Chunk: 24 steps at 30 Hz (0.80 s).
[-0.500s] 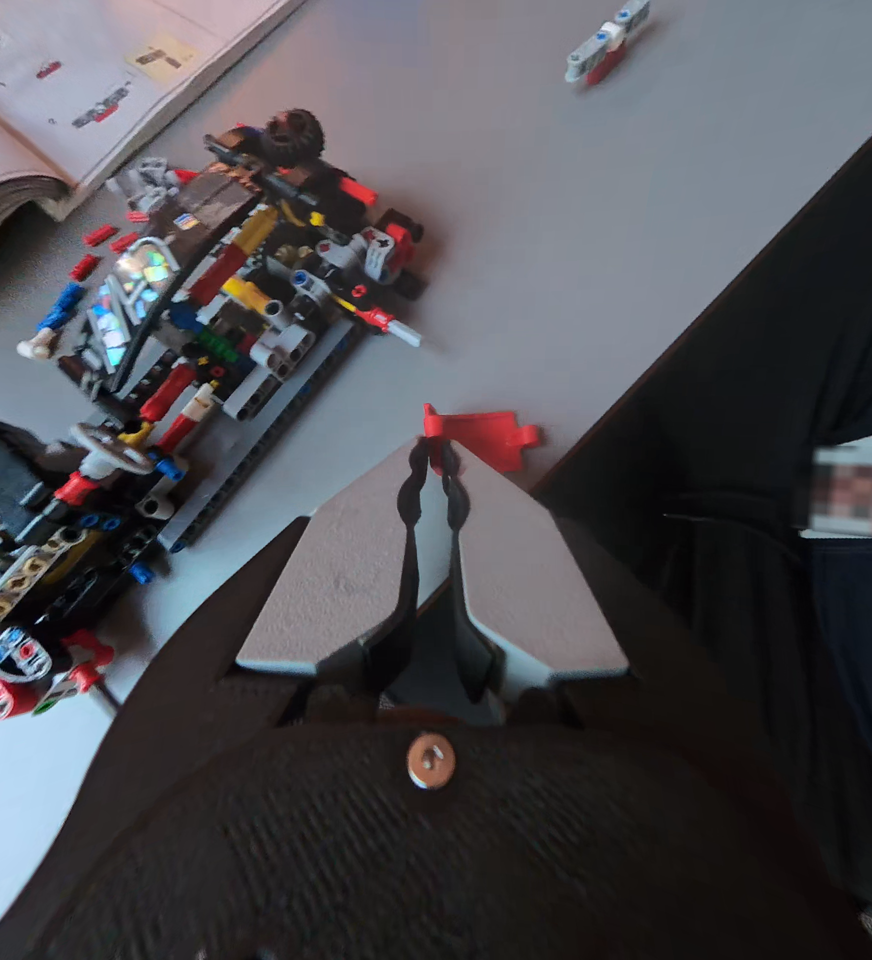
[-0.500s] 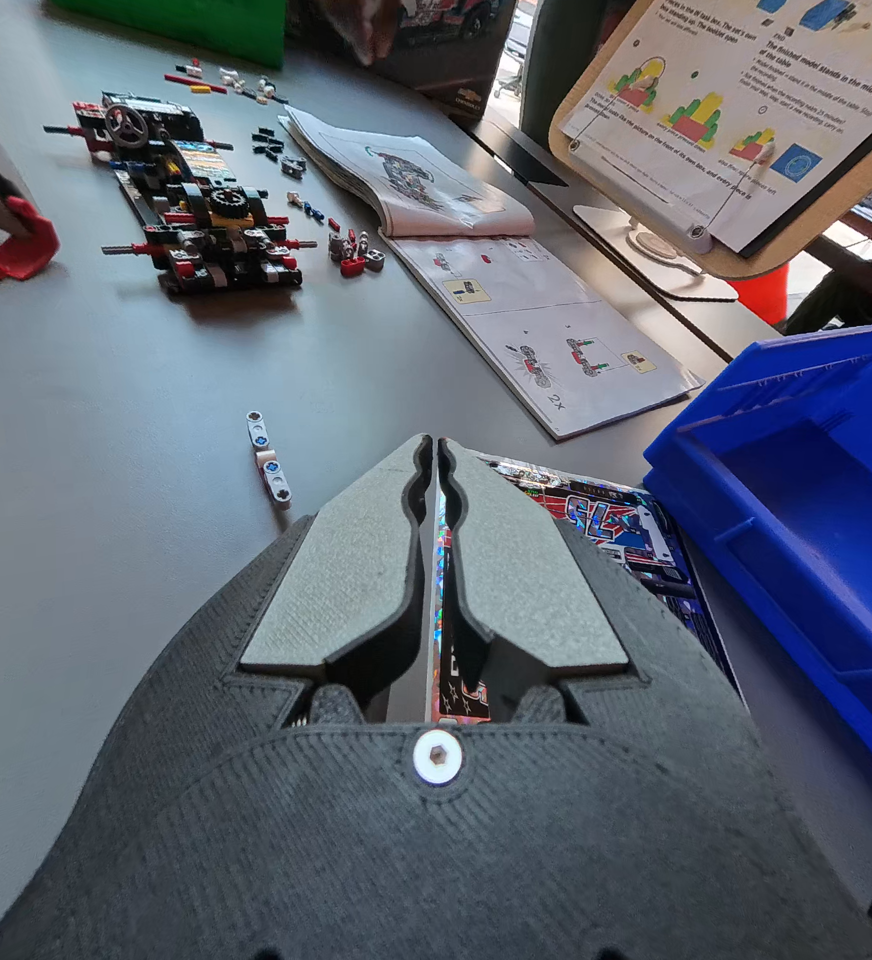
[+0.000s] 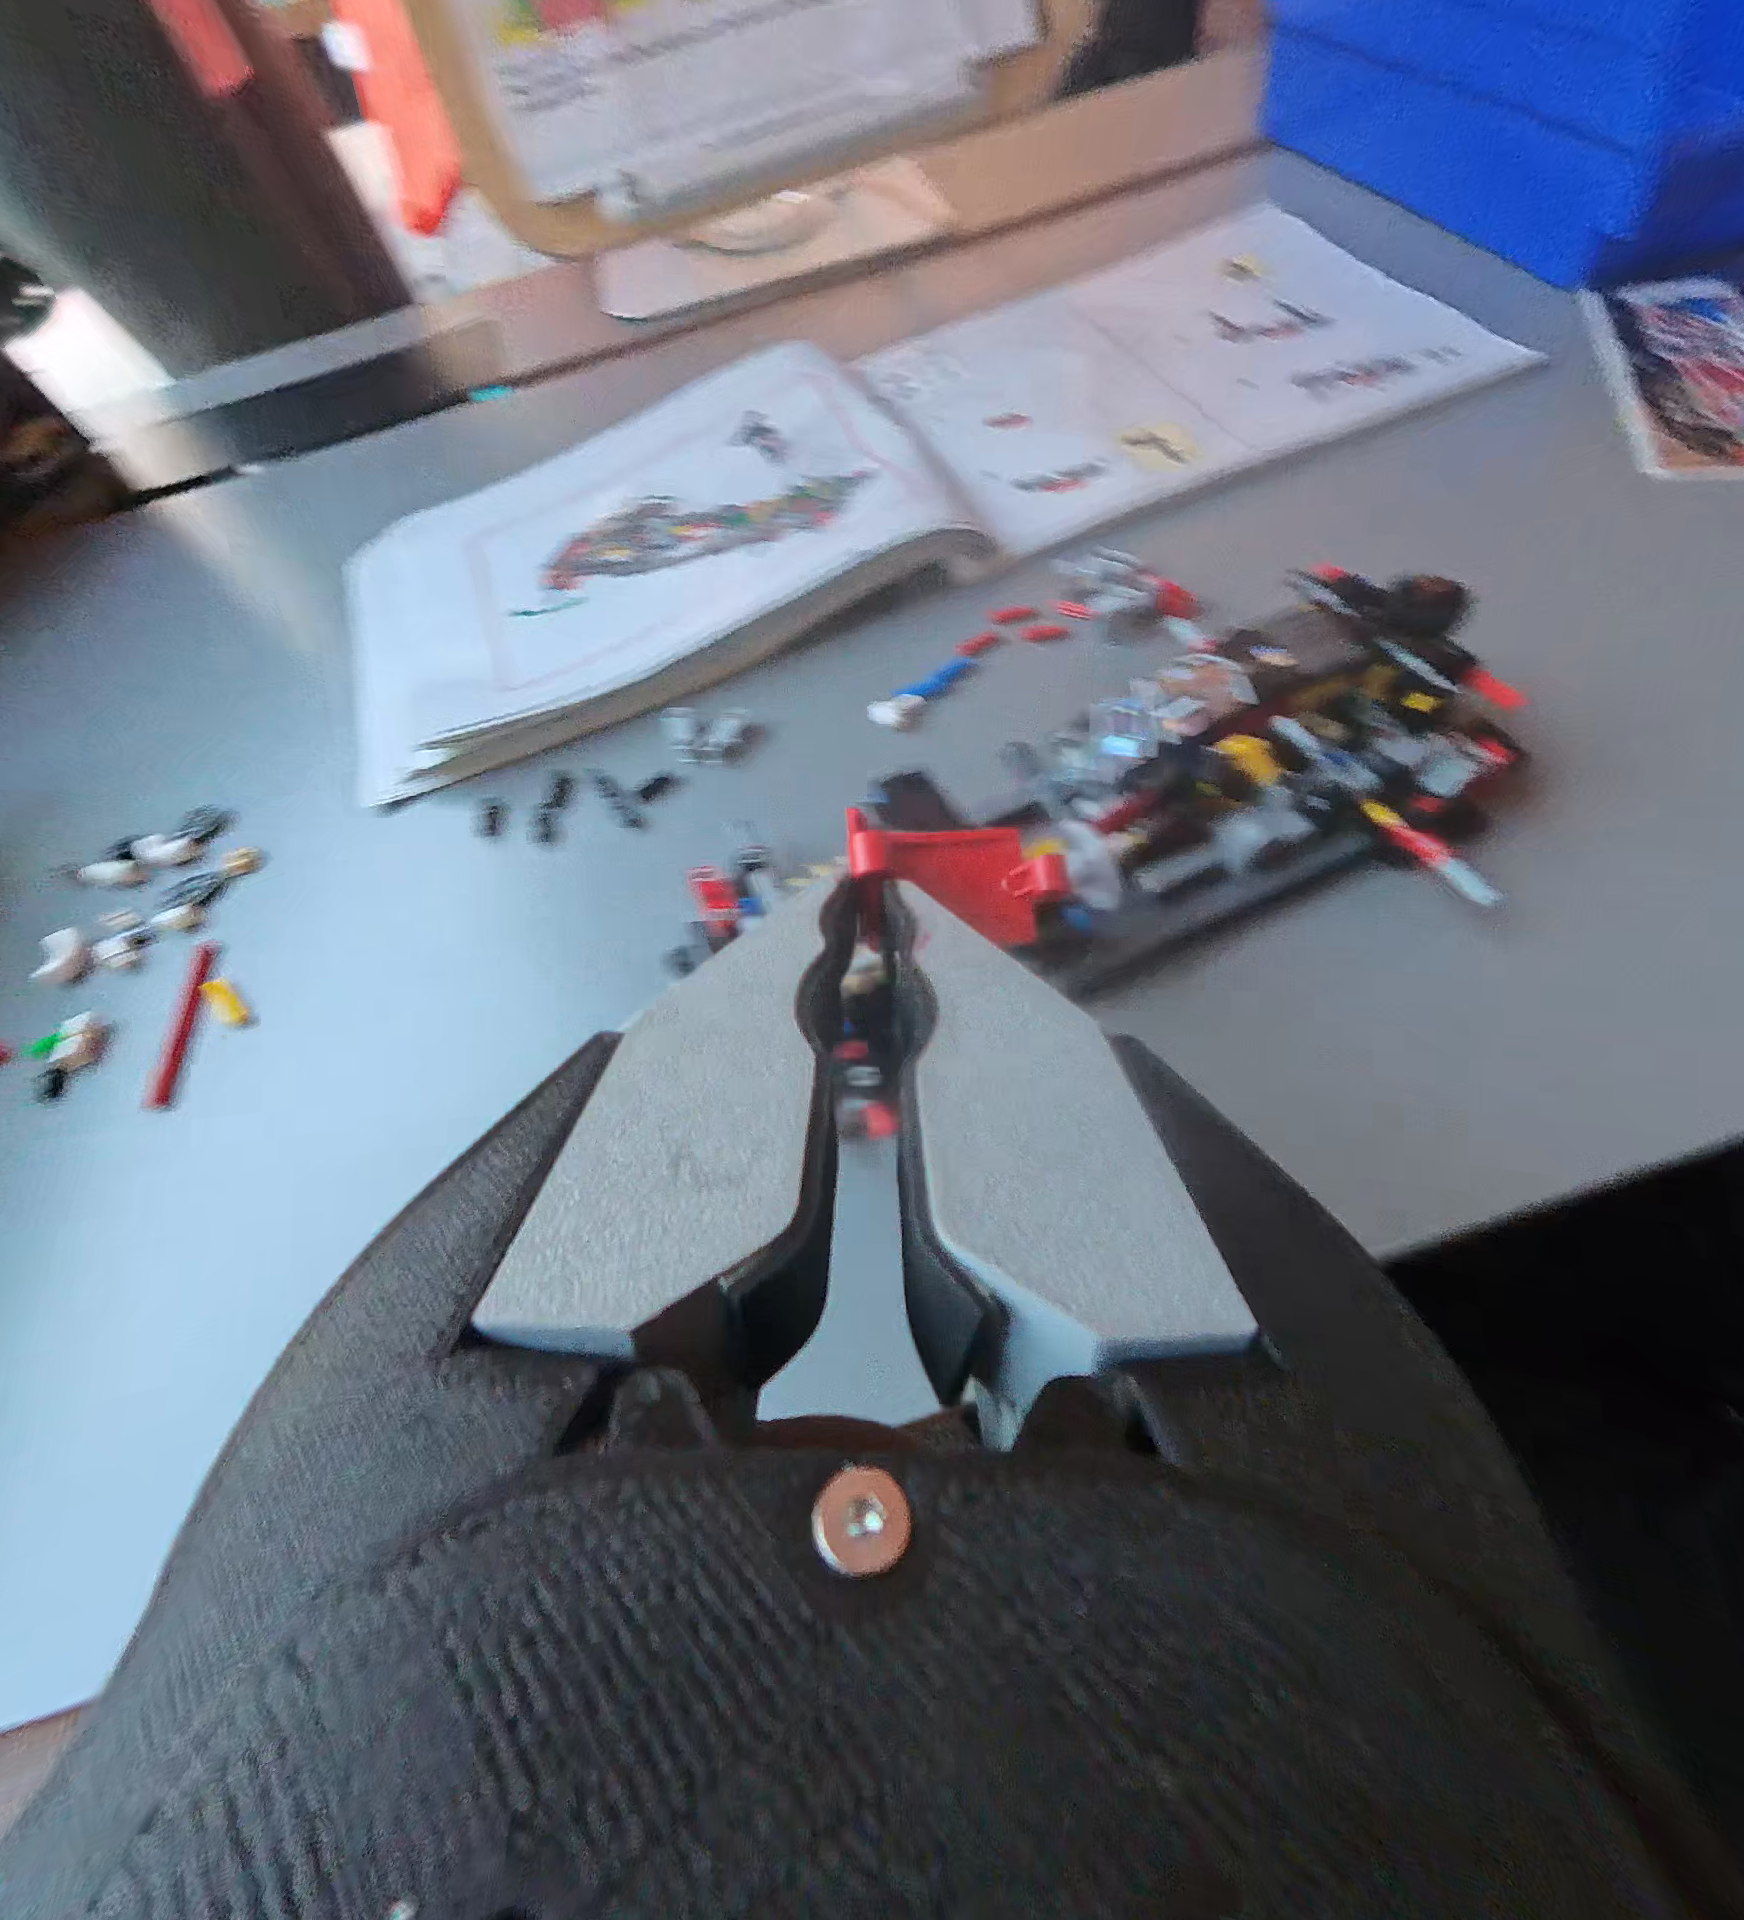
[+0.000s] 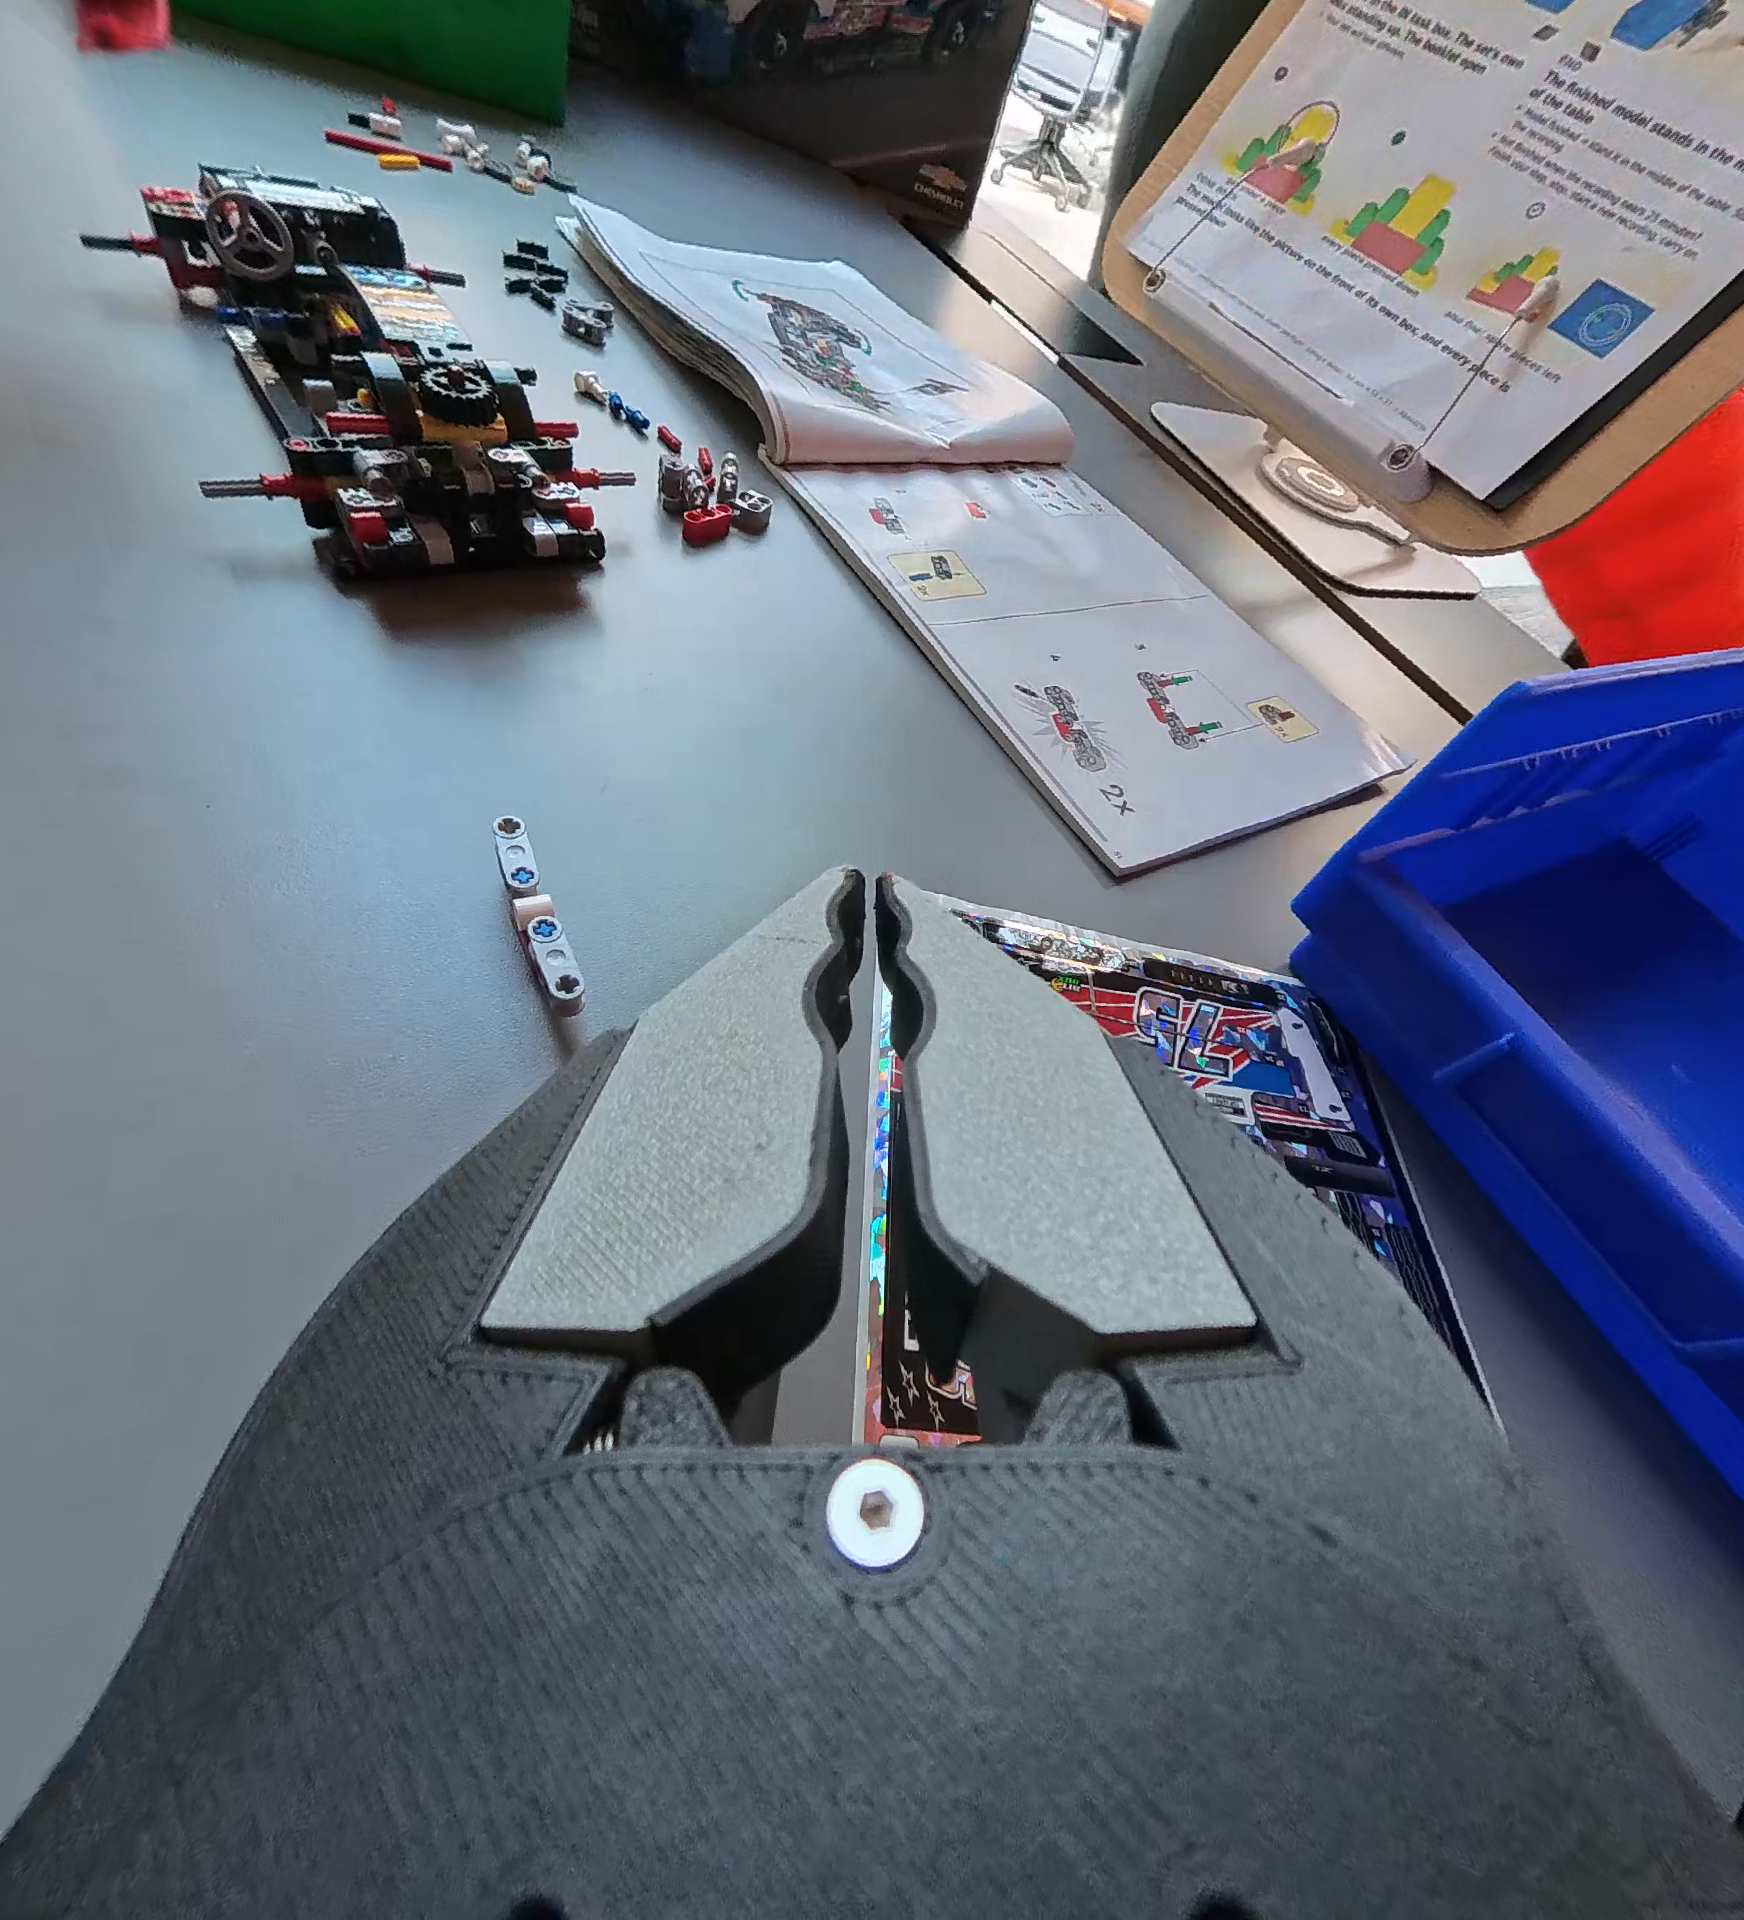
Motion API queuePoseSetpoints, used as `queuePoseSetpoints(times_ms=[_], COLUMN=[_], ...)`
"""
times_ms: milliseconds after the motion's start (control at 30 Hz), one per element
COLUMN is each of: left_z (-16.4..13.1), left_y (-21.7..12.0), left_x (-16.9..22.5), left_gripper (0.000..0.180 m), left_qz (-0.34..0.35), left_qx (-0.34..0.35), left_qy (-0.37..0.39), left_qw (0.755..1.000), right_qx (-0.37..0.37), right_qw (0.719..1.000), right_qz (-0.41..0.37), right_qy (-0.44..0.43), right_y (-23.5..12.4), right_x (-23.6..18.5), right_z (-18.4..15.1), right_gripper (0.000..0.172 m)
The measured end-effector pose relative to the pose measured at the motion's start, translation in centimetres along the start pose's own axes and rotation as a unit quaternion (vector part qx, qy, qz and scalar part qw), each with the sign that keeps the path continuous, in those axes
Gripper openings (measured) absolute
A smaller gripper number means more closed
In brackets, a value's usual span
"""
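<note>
While left gripper (image 3: pixel 873 914) clenched on red panel piece (image 3: pixel 951 868) at frame centre, held above partly built model (image 3: pixel 1263 748): keep grip firm, panel sticks out sideways. Right gripper (image 4: pixel 870 883) jaws clenched on nothing, over sticker sheet (image 4: pixel 1211 1029); grey link piece (image 4: pixel 535 914) just beside, left. Tabletop (image 4: pixel 224 831) open lower left; blue bin (image 4: pixel 1626 1039) crowds right, booklet (image 4: pixel 1055 623) above.

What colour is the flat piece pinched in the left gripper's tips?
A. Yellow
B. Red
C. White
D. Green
B: the left gripper has its tips closed on the edge of a flat red piece, lifted above the grey table in front of the brick model.
</note>
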<state>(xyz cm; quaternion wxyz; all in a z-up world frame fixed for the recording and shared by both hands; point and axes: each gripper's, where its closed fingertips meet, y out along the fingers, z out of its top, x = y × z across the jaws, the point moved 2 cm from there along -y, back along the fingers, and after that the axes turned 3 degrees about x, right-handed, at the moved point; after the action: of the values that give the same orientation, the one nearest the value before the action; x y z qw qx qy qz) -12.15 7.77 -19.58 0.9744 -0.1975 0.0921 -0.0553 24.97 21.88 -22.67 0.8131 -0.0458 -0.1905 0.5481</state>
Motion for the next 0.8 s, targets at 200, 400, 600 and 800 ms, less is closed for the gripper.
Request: queuePoseSetpoints(times_ms=[200, 400, 600, 800], left_z=[-0.4, -3.8, -6.8, -8.5], left_y=[0.6, 3.9, 6.4, 7.4], left_x=[-11.9, -21.3, -24.8, -25.8], left_gripper=[0.001, 0.001, 0.001, 0.001], left_qz=[0.132, 0.194, 0.208, 0.211], left_qx=[-0.008, -0.090, -0.142, -0.159], left_qy=[-0.069, -0.098, -0.131, -0.154], left_qw=[0.989, 0.972, 0.959, 0.952], right_qx=[-0.005, -0.010, -0.016, -0.019], right_qw=[1.000, 1.000, 1.000, 1.000], right_qz=[0.000, 0.000, 0.001, 0.004], right_qy=[0.001, 0.003, 0.007, 0.007], right_y=[0.2, 0.3, 0.4, 0.6], right_x=[0.0, 0.1, 0.1, 0.0], right_z=[-0.2, -0.4, -0.6, -0.7], right_gripper=[0.000, 0.000, 0.000, 0.000])
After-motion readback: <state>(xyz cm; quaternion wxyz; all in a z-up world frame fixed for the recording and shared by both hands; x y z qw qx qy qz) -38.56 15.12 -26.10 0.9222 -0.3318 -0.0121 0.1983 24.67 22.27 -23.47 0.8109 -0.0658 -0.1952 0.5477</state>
